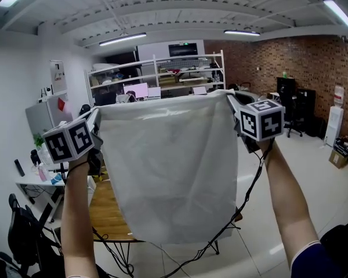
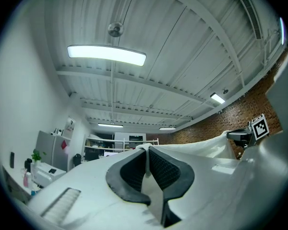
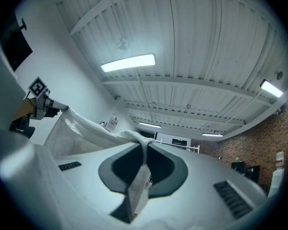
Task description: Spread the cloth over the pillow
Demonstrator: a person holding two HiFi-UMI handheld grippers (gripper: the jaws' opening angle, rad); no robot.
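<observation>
Seen from the head view: white cloth (image 1: 171,161) hanging as a flat sheet between and below left gripper (image 1: 96,120) and right gripper (image 1: 232,102), one top corner at each. Only in the gripper views: jaws pressed together on a thin fold of fabric, left and right alike; in the right one, a printed tag (image 3: 145,178) below the pinch. Behind the sheet, wooden table (image 1: 104,210) mostly hidden; tag print too small to read.

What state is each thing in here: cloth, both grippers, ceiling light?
cloth: lifted in the air, hanging spread between both grippers
left gripper: shut on one top corner of the cloth
right gripper: shut on the other top corner
ceiling light: on
</observation>
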